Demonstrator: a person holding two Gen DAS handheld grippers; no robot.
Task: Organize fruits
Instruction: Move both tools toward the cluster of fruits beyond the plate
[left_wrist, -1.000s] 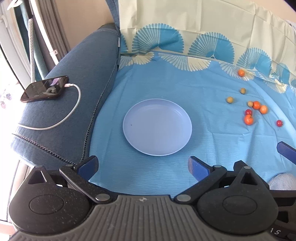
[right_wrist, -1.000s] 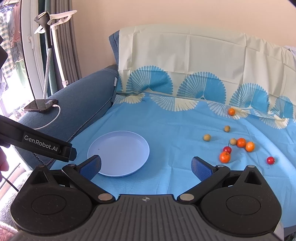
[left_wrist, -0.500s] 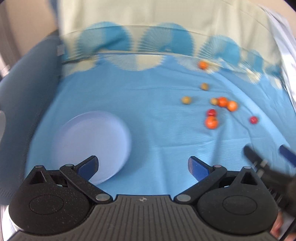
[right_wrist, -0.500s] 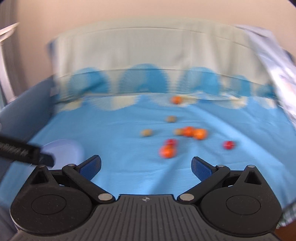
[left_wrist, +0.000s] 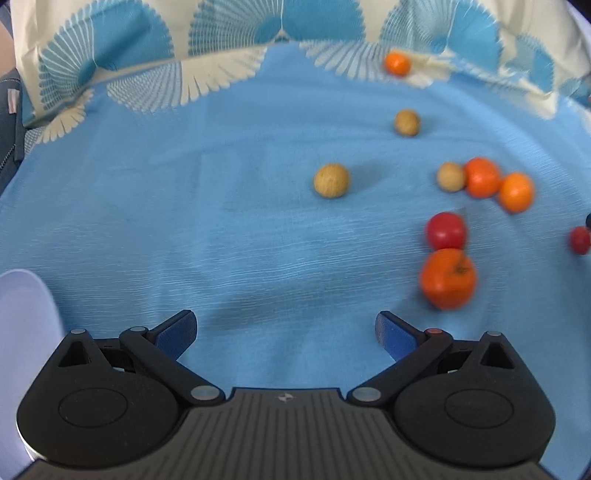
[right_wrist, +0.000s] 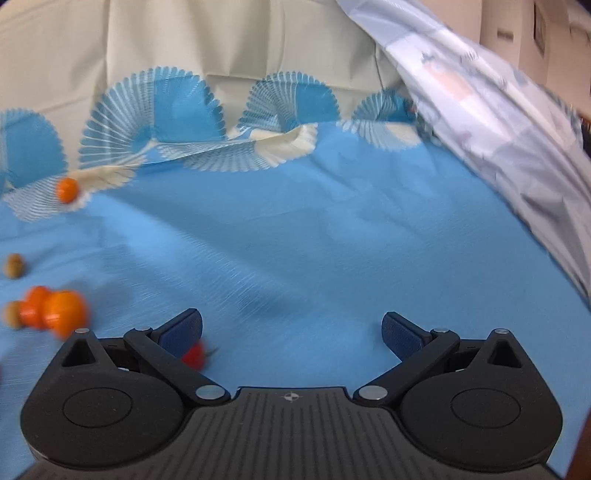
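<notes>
Several small fruits lie on the blue cloth (left_wrist: 184, 229). In the left wrist view a large orange fruit (left_wrist: 447, 277) sits just right of and ahead of my open left gripper (left_wrist: 284, 328), with a red one (left_wrist: 445, 231) behind it. Further back are tan balls (left_wrist: 331, 180) and small orange fruits (left_wrist: 481, 177). The pale plate (left_wrist: 26, 321) shows only at the left edge. My right gripper (right_wrist: 291, 326) is open and empty; a red fruit (right_wrist: 195, 355) lies against its left finger, and orange fruits (right_wrist: 61, 308) lie further left.
A cream and blue fan-patterned cloth (right_wrist: 221, 74) rises at the back. A pale printed sheet (right_wrist: 498, 122) drapes down at the right in the right wrist view. A far red fruit (left_wrist: 579, 240) lies at the right edge of the left wrist view.
Both grippers have swung to the right and come closer to the fruits. The plate has slid to the left edge of the left view and out of the right view. Both stay open.
</notes>
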